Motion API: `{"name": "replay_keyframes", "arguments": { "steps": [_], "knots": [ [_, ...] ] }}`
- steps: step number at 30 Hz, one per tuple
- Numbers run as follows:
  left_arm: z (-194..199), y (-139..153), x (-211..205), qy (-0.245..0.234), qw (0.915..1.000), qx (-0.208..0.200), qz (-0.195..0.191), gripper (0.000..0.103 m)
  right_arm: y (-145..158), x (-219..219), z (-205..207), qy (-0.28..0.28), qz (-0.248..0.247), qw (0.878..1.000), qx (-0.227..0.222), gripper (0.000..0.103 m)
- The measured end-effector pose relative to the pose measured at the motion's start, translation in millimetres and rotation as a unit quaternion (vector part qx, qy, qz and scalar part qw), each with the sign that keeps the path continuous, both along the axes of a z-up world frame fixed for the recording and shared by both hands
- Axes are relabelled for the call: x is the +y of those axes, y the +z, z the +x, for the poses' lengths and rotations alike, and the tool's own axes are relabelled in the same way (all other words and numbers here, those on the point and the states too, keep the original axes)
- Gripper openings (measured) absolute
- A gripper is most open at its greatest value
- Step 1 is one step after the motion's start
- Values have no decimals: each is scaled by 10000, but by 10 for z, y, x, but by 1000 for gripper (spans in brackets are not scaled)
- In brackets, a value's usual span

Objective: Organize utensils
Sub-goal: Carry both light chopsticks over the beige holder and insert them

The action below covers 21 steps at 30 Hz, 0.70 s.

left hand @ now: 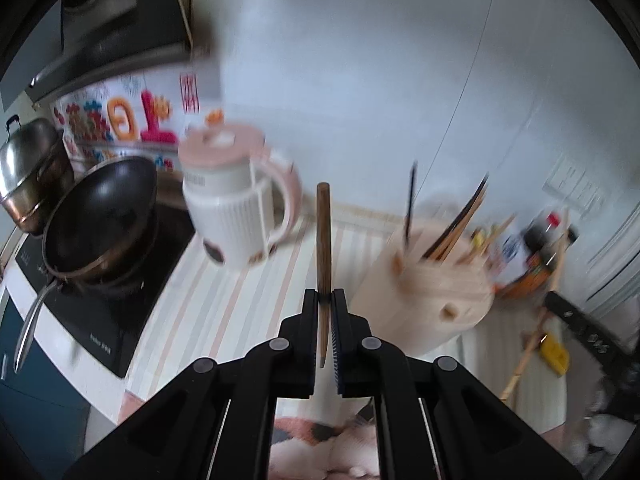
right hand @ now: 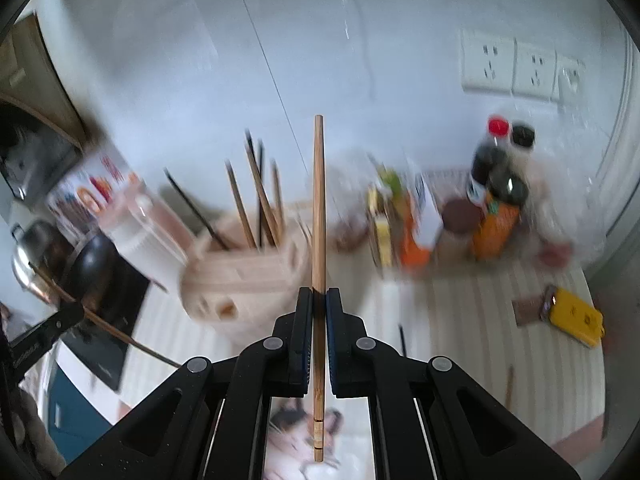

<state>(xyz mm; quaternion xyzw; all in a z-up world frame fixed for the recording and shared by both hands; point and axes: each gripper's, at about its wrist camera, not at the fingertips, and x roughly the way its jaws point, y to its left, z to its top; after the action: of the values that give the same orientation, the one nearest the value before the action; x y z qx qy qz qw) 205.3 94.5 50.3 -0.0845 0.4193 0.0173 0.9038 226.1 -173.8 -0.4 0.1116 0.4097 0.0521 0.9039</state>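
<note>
Both claws angled downward, left claw (left hand: 325, 300) and right claw (right hand: 319, 298) each clenched on a chopstick (left hand: 323, 232) (right hand: 319, 200).

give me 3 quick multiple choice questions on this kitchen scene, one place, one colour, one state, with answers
1. Where is the black wok?
A. on the cooktop
B. inside the holder
C. beside the wall sockets

2. What colour is the jug lid?
A. green
B. pink
C. black

3. What are the left tongs doing?
A. standing open and empty
B. clamping a bottle
C. shut on a chopstick

Answers:
1 A, the wok sits on the dark cooktop beside a steel pot.
2 B, the lid is pale pink above a white body.
3 C, the brown chopstick is pinched between the jaws and sticks up past them.
</note>
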Motion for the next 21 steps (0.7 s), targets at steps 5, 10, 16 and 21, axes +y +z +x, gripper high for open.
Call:
{"name": "replay_keyframes", "arguments": {
  "steps": [5, 10, 16, 21],
  "knots": [
    [29, 498, -67, -131, 9986, -464, -234, 4, 352, 29, 191, -59, 247, 9987, -439, 7],
    [155, 788, -197, -293, 9963, -735, -345, 4, 561, 49, 437, -138, 470, 9961, -731, 7],
    [450, 827, -382, -528, 9948, -700, -510, 4, 643, 100, 743, -268, 741, 9910, -1085, 7],
    [789, 640, -510, -632, 9955, -519, -473, 4, 545, 162, 984, -378, 717, 9871, -1381, 7]
  ]
}}
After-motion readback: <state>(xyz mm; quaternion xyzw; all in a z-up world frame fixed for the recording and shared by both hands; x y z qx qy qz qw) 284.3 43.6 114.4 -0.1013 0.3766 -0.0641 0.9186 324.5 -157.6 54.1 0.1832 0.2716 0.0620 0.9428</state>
